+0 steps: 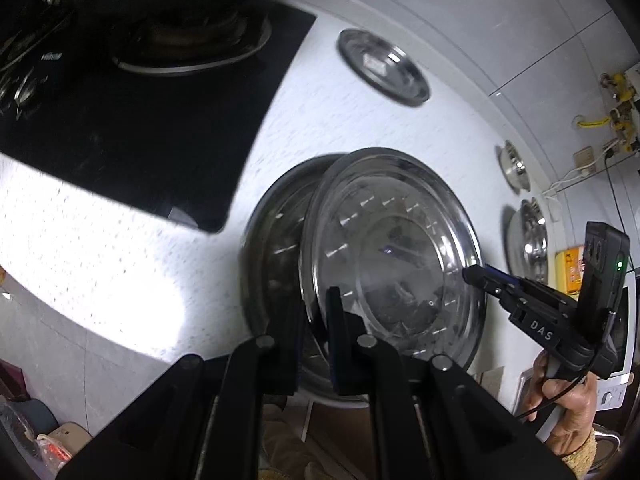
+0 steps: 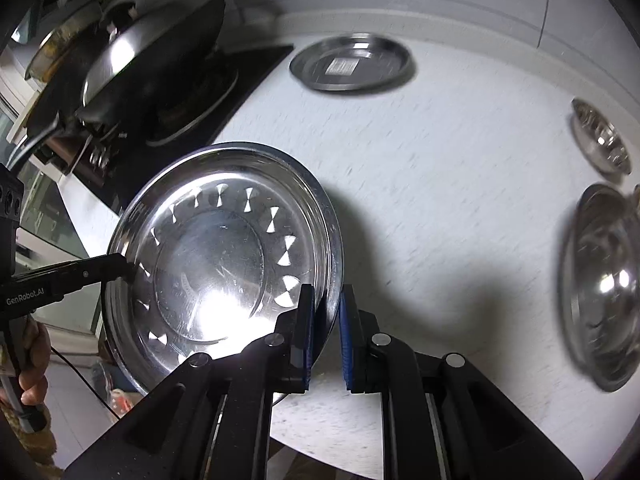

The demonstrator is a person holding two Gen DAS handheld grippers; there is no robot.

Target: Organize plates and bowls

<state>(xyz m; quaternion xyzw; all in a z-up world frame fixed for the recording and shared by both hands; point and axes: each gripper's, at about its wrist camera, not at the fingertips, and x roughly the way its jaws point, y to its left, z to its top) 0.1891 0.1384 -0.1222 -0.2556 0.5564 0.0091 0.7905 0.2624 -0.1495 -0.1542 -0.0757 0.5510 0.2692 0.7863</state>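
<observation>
- The main thing here is a big round shiny stainless steel bowl (image 2: pixel 224 256) with a ring of little bow-tie reflections inside. It's lifted off the white speckled countertop (image 2: pixel 440 208), near the corner of the black glass stove top (image 1: pixel 132 128), tilted toward the cameras.
- Both tongs are clamped on it: the left gripper (image 1: pixel 316 320) pinches the rim on one side, and the right gripper (image 2: pixel 326 328) pinches the opposite edge.
- In the left wrist view there looks to be a second rim (image 1: pixel 272 240) peeking out behind the bowl. Could be another bowl nested under it, could be a reflection or blur, honestly can't tell.
- Progress-wise I'd say it's early to midway. Still loose on the counter: a flat round steel plate (image 2: pixel 352 62) near the back wall, a small steel bowl (image 2: pixel 600 140) and a larger steel bowl (image 2: pixel 600 288) off to the right, all well apart. No finished stack that I can see.
- Hard to make out: everything is motion-blurred, the far-right bowls are squashed by the fisheye, and where the carried bowl is meant to go isn't shown.
- A dark wok with a steel lid (image 2: pixel 148 60) sits on the burner.
</observation>
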